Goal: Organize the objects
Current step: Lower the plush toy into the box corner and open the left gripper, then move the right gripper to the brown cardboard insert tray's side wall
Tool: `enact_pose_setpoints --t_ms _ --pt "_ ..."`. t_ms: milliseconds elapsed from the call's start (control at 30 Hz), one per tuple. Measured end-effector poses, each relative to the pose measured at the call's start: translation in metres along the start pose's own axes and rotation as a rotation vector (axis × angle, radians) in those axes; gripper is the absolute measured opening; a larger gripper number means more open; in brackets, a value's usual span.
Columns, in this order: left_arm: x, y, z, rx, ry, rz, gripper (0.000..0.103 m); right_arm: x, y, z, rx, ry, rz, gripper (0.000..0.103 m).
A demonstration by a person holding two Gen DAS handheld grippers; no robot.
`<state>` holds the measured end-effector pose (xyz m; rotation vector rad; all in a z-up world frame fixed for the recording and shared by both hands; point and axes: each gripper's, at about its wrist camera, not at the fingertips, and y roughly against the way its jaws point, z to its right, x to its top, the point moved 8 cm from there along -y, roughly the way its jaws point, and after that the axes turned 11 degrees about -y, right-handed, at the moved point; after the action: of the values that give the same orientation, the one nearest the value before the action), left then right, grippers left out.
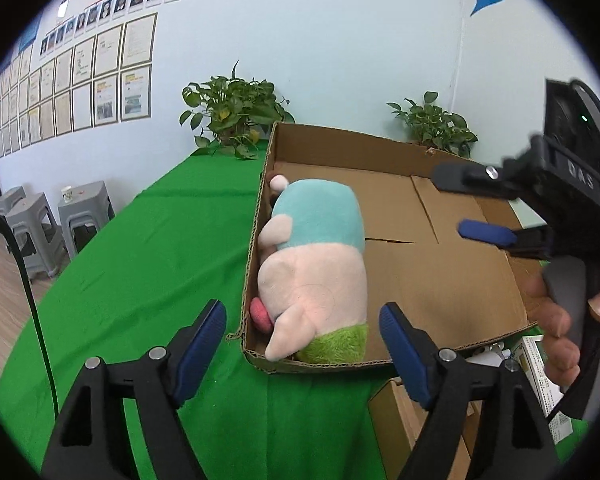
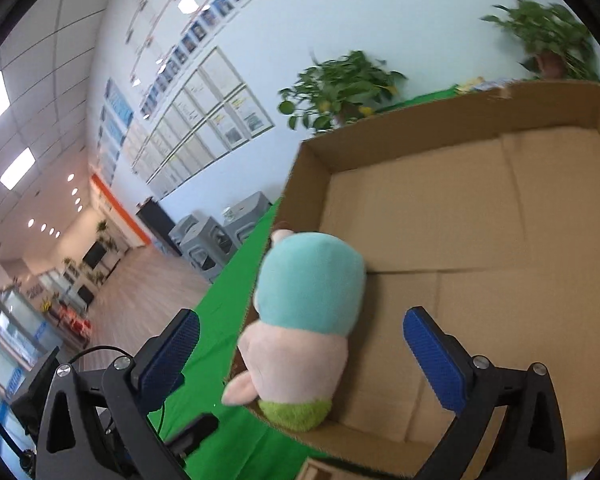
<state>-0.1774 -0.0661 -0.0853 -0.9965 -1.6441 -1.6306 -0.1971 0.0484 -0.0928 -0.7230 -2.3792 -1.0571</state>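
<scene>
1. Two sets of black tongs with blue pads are in play, both spread wide and gripping nothing. The left tongs point(image 1: 302, 330) hover over the near end of a shallow brown cardboard tray point(image 1: 452, 280), and the right tongs point(image 2: 300, 354) hang above it.
2. The left view shows the right tongs point(image 1: 458, 204) reaching in from the right side over the tray floor, with the person's right hand point(image 1: 560, 316) wrapped round the grey handle; the right view shows no hand.
3. Lying in the tray against its left wall is a soft plush toy with a teal top, pale pink body and green base point(image 1: 316, 268), touched by neither set of tongs.
4. The tray rests on a surface covered in green cloth point(image 1: 148, 264).
5. Only the left view shows a white printed carton point(image 1: 540, 376) just beside the tray's near right corner.
6. Further out, potted green plants point(image 1: 232, 112) stand against the wall, and grey plastic stools point(image 1: 48, 228) sit on the floor.
</scene>
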Motion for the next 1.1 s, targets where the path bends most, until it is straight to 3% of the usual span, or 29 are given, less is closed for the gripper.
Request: enact_pose_setpoints --t_ms 200,400,433,533,567,600,667,733,867,933,967,1000,1033,1100 --pt "0.011 0.012 0.014 0.062 -0.051 0.036 0.082 -0.031 0.045 0.045 -0.251 0.083 0.029 0.103" --pt "0.013 0.023 0.031 0.050 -0.076 0.054 0.082 -0.060 0.085 0.056 -0.396 0.132 0.109 0.101" --pt "0.014 0.024 0.035 0.056 -0.084 0.056 0.082 -0.063 0.092 0.055 -0.408 0.134 0.119 0.098" --pt "0.015 0.031 0.045 0.070 -0.110 0.061 0.079 -0.068 0.105 0.054 -0.463 0.155 0.154 0.071" --pt "0.014 0.034 0.049 0.067 -0.113 0.060 0.068 -0.070 0.109 0.056 -0.476 0.157 0.162 0.055" --pt "0.014 0.034 0.051 0.057 -0.111 0.056 0.041 -0.072 0.114 0.058 -0.489 0.156 0.168 0.038" --pt "0.011 0.030 0.056 0.022 -0.108 0.015 0.003 -0.073 0.121 0.064 -0.501 0.146 0.175 0.017" --pt "0.010 0.029 0.058 0.033 -0.107 0.006 0.003 -0.072 0.127 0.066 -0.499 0.143 0.190 0.007" --pt "0.014 0.040 0.068 0.019 -0.101 0.051 0.003 -0.070 0.145 0.063 -0.506 0.169 0.230 0.005" --pt "0.017 0.045 0.073 0.045 -0.117 0.077 0.032 -0.067 0.157 0.062 -0.519 0.169 0.260 0.006" --pt "0.020 0.049 0.077 0.042 -0.128 0.091 0.077 -0.066 0.161 0.062 -0.521 0.163 0.263 0.007" --pt "0.021 0.054 0.077 0.040 -0.123 0.113 0.099 -0.066 0.167 0.063 -0.531 0.157 0.272 0.012" --pt "0.023 0.060 0.077 0.037 -0.110 0.147 0.099 -0.066 0.170 0.064 -0.539 0.151 0.283 0.020" --pt "0.025 0.068 0.079 0.020 -0.101 0.176 0.100 -0.068 0.176 0.066 -0.530 0.135 0.287 0.082"
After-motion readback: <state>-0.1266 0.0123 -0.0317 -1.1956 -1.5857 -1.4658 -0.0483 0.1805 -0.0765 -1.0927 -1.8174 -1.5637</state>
